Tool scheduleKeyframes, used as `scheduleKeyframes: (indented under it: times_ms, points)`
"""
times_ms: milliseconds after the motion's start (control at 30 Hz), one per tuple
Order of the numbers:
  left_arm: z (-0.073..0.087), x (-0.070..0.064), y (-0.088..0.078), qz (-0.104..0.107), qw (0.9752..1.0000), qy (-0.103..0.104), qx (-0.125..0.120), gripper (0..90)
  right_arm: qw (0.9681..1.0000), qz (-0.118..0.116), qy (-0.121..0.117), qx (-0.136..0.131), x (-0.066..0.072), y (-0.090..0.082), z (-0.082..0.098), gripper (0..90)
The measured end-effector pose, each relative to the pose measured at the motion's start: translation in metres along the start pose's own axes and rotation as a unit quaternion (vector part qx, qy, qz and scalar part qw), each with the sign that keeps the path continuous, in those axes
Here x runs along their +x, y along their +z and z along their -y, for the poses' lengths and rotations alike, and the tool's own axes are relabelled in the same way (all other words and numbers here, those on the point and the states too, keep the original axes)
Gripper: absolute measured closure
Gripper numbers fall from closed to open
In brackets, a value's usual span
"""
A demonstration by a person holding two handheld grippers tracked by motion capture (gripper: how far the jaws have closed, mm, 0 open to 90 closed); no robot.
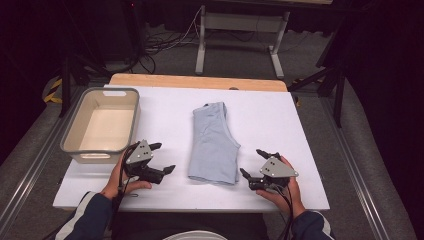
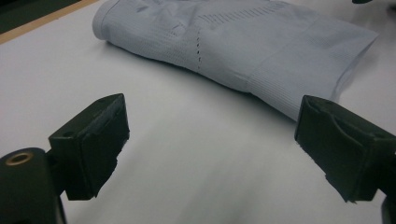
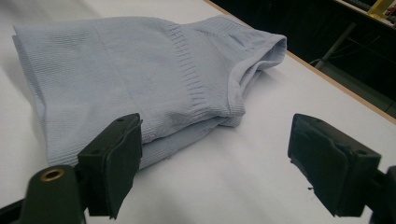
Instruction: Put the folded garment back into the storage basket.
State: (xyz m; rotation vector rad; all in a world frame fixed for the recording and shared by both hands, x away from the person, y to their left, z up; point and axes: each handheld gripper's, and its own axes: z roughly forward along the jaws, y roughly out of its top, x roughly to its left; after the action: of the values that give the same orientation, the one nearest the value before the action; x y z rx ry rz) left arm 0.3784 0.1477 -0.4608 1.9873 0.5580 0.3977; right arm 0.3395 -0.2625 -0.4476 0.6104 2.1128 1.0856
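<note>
A light blue knitted garment (image 1: pixel 214 144) lies folded lengthwise in the middle of the white table top (image 1: pixel 260 115). My left gripper (image 1: pixel 163 158) rests on the table just left of the garment's near end, jaws wide apart with nothing between them. My right gripper (image 1: pixel 253 163) sits just right of that same near end, also open and empty. In the left gripper view the garment (image 2: pixel 243 46) lies beyond my open gripper (image 2: pixel 212 154). In the right gripper view the garment (image 3: pixel 130 79) spreads ahead and left of the open gripper (image 3: pixel 212 163), its near hem close to the left jaw.
A beige plastic tub (image 1: pixel 84 147), empty, stands at the table's left side. A strip of bare wood (image 1: pixel 200 81) runs along the far edge. Beyond the table are a metal frame (image 1: pixel 240 30) and cables on the floor.
</note>
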Motion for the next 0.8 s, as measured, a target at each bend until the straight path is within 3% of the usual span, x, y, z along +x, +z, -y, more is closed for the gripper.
scheduleKeyframes:
  times_ms: [333,433,533,633,667,733,800]
  points:
    - [-0.014,0.004,0.024,0.023,0.9996,-0.014,0.011,10.6,1.0000,-0.003,-0.002,0.004,0.001,0.001,0.000,19.1]
    - [-0.018,0.006,0.037,0.034,0.9985,-0.032,0.028,9.9,0.9999,-0.014,-0.001,-0.001,0.001,0.001,0.000,19.0]
    - [-0.023,0.008,0.048,0.045,0.9971,-0.050,0.035,9.5,0.9999,-0.014,-0.003,0.001,0.002,0.001,0.000,18.9]
    - [-0.029,0.012,0.059,0.054,0.9946,-0.081,0.037,9.3,0.9999,-0.014,-0.001,0.001,0.001,0.001,0.001,18.7]
    - [-0.029,0.012,0.059,0.054,0.9946,-0.081,0.037,9.3,0.9999,-0.014,-0.001,0.001,0.001,0.001,0.001,18.7]
    - [-0.034,0.018,0.068,0.066,0.9914,-0.106,0.040,9.3,0.9998,-0.018,-0.002,-0.001,0.001,0.001,0.001,18.5]
    - [-0.035,0.020,0.071,0.068,0.9905,-0.112,0.043,9.3,0.9998,-0.018,-0.002,0.000,0.001,0.001,0.001,18.5]
